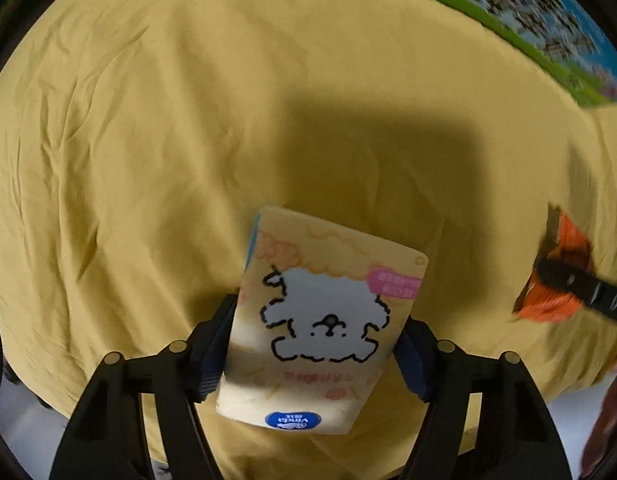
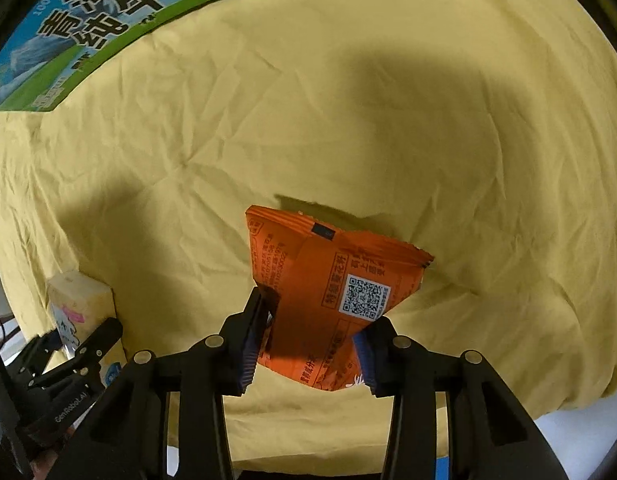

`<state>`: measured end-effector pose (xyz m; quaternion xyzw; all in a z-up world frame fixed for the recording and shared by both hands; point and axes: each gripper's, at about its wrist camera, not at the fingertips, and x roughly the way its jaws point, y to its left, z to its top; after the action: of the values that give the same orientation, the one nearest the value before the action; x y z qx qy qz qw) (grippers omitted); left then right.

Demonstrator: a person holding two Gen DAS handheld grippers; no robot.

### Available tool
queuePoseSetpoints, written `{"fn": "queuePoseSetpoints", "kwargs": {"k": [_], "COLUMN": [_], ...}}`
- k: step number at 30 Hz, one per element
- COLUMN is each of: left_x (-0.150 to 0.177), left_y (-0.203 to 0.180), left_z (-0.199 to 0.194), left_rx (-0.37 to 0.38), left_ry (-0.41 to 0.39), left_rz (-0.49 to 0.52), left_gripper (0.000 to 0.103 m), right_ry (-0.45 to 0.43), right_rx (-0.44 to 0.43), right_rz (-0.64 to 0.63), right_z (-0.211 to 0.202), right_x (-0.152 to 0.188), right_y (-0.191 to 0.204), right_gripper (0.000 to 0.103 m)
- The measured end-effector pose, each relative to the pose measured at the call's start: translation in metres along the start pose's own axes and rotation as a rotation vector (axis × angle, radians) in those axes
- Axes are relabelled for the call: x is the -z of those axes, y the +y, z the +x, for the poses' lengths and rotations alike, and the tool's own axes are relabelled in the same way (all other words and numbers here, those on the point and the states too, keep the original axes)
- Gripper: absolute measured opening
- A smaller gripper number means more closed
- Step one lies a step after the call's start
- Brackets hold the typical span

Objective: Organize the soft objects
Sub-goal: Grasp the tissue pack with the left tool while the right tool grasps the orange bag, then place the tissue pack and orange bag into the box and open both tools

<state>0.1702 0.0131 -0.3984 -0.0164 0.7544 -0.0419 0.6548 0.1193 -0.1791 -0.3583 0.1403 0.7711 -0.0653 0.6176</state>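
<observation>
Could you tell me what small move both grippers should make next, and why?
Probably carry both toward the milk box: the left gripper is shut on the tissue pack, the right gripper on the orange packet, both above the yellow cloth.

Two grippers are showing, the left gripper [image 1: 314,340] and the right gripper [image 2: 306,334]; two soft packs are showing, one apiece: one pale yellow tissue pack [image 1: 322,320] printed with one white cartoon dog, and one orange snack packet [image 2: 332,292] bearing one QR code; one yellow cloth [image 1: 188,140] is lying beneath; one blue-and-green printed carton [image 2: 88,28] is sitting at its far edge.
</observation>
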Motion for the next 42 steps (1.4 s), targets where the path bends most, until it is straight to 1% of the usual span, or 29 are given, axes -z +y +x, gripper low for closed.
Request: {"fn": "queuePoseSetpoints", "kwargs": {"k": [2, 3, 7, 10, 15, 17, 20, 25, 28, 30, 33, 42], "left_x": [-0.001, -0.002, -0.015, -0.016, -0.020, -0.019, -0.018, -0.012, -0.010, -0.009, -0.008, 0.000], "left_y": [-0.001, -0.003, -0.020, -0.025, -0.031, -0.022, -0.025, -0.017, -0.015, -0.017, -0.023, -0.055], "left_z": [0.000, -0.001, -0.003, -0.003, -0.008, -0.007, -0.005, -0.007, -0.008, -0.018, -0.041, -0.139], "left_rx": [0.002, -0.009, -0.083, -0.080, -0.084, -0.085, -0.082, -0.084, -0.070, -0.059, -0.031, 0.052], "left_ry": [-0.003, -0.012, -0.039, -0.049, -0.055, -0.059, -0.062, -0.060, -0.058, -0.072, -0.101, -0.275], "left_rz": [-0.022, -0.024, -0.007, -0.033, -0.038, -0.039, -0.043, -0.047, -0.049, -0.043, -0.039, 0.030], "left_gripper": [0.067, 0.066, 0.066, 0.066, 0.065, 0.065, 0.065, 0.064, 0.063, 0.062, 0.061, 0.060], "right_ry": [0.008, 0.012, 0.019, 0.032, 0.037, 0.034, 0.045, 0.055, 0.054, 0.048, 0.039, -0.122], "right_rx": [0.014, 0.021, 0.040, 0.064, 0.111, 0.132, 0.131, 0.137, 0.145, 0.149, 0.115, 0.028], "right_rz": [0.000, -0.001, -0.008, -0.033, -0.075, -0.099, -0.103, -0.118, -0.139, -0.149, -0.154, -0.201], "right_z": [0.002, 0.003, 0.009, 0.012, 0.014, 0.014, 0.014, 0.014, 0.014, 0.013, 0.001, -0.094], "right_x": [-0.002, -0.002, -0.012, -0.018, -0.019, -0.018, -0.020, -0.024, -0.025, -0.025, -0.023, -0.008], "right_y": [0.000, 0.001, 0.013, 0.020, 0.035, 0.041, 0.044, 0.048, 0.051, 0.052, 0.057, 0.057], "right_gripper": [0.044, 0.045, 0.046, 0.046, 0.046, 0.046, 0.045, 0.045, 0.041, 0.037, 0.036, 0.035]}}
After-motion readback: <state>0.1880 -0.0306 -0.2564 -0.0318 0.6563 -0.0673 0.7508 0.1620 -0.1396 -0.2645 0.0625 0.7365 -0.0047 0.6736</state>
